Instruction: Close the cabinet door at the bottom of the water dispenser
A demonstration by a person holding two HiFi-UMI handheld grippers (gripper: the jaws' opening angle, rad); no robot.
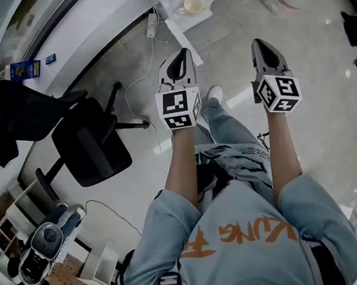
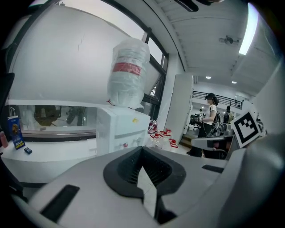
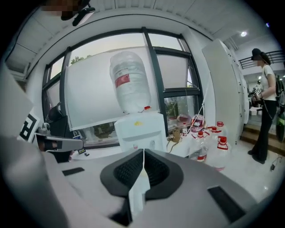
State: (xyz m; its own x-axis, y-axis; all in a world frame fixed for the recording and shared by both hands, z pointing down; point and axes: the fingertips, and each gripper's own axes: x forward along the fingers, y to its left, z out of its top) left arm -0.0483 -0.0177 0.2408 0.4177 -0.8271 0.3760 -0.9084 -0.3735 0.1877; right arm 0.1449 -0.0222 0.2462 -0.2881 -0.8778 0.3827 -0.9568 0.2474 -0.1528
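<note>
White water dispenser (image 3: 138,129) stands ahead, upturned bottle (image 3: 129,84) on top; red-capped bottles (image 3: 209,142) crowd the floor just right of it; black chair (image 1: 92,146) well left. Left gripper (image 2: 142,151) and right gripper (image 3: 143,153) both pinched closed, empty; their bodies hide the dispenser's bottom cabinet door.

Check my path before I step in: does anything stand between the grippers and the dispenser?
Nothing visible does. Bare floor lies between the left gripper, the right gripper and the dispenser. The chair sits off to the left, the bottles right of the dispenser. Its bottom door cannot be made out.
</note>
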